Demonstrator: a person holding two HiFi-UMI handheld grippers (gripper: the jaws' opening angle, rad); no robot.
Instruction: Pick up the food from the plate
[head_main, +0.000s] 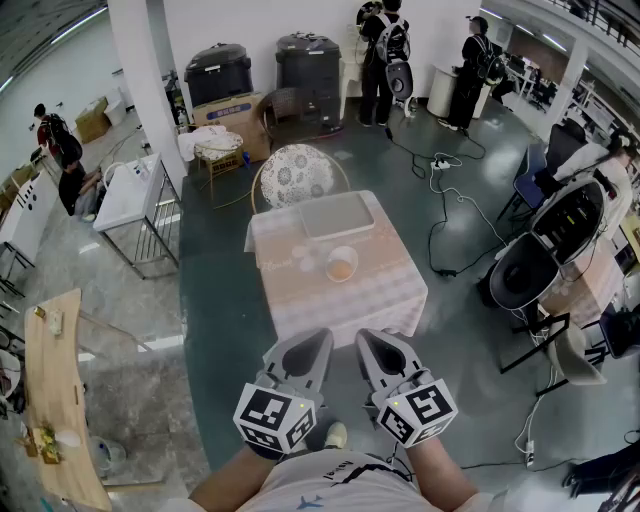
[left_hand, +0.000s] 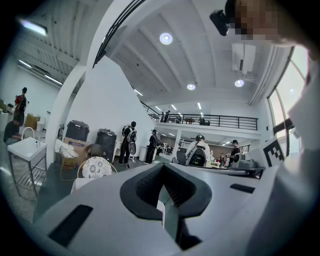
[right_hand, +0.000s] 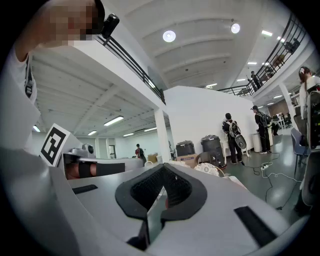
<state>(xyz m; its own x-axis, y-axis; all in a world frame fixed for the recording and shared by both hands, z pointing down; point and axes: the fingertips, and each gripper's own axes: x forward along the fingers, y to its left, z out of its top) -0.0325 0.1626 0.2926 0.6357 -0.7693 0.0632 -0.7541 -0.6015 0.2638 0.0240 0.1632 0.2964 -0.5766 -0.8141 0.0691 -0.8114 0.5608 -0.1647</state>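
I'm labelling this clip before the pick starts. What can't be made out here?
Head view: the food on the table is too small to identify; the pale item beside it is washed out.
Left gripper view: the left gripper hides most of the table.
Right gripper view: the right gripper does likewise.
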